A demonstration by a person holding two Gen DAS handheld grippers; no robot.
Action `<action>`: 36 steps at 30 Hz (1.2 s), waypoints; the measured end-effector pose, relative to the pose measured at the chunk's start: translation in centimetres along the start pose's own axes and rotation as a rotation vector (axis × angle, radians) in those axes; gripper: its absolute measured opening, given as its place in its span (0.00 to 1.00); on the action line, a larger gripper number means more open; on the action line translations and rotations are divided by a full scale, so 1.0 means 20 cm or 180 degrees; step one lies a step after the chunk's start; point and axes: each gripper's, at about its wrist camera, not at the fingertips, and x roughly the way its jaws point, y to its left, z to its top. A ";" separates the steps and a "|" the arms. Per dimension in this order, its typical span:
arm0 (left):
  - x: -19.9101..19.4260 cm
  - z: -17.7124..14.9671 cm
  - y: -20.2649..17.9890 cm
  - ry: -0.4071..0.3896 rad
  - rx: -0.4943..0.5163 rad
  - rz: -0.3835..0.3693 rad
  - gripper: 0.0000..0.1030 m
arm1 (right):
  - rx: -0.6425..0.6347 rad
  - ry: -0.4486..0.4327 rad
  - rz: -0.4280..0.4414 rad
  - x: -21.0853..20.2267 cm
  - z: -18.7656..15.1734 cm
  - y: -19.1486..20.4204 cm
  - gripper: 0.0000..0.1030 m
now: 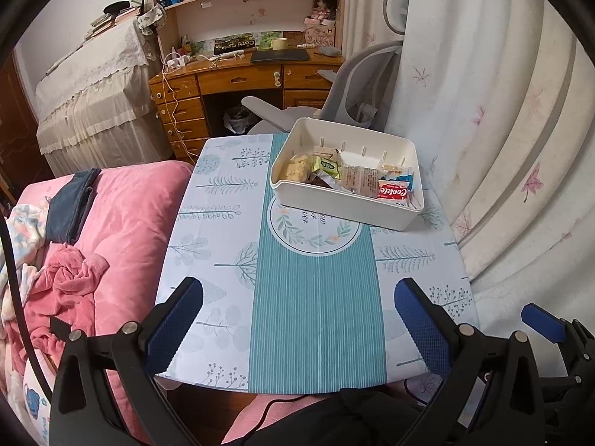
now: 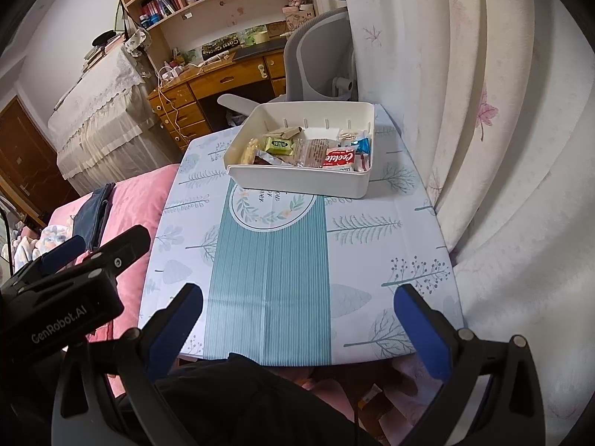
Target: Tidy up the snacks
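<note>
Both the left hand-held gripper (image 1: 297,319) and the right hand-held gripper (image 2: 297,329) hang released and empty at the worktop's (image 1: 316,316) near edge; the snacks (image 1: 394,190) sit piled in the white bin (image 1: 346,210) at the far side; a careless reach could shove the bin off the back, toward the curtain (image 1: 502,148).

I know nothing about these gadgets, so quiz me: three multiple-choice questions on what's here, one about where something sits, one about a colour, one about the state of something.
1. Where do the snacks lie?
A. Scattered over the tablecloth
B. Inside the white bin
C. On the pink bedding

2. What colour is the Cookie packet?
A. Red with white lettering
B. Purple
C. Black

3. How do the left gripper and right gripper stand?
A. Both shut on a snack
B. One open, one shut
C. Both open, holding nothing

Answers: B, every wrapper sits within the bin's walls on the table; A, its red face shows in both views; C, each pair of blue-padded fingers is spread wide over bare cloth.
</note>
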 end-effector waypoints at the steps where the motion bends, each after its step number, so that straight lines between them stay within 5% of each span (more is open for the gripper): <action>1: 0.00 0.00 0.00 0.0009 0.0007 -0.0001 0.99 | 0.0008 0.0012 0.0006 0.01 0.00 -0.01 1.00; 36: 0.00 0.01 0.05 0.0039 0.0091 0.0113 0.99 | 0.0102 0.0181 0.0147 0.08 -0.01 -0.07 1.00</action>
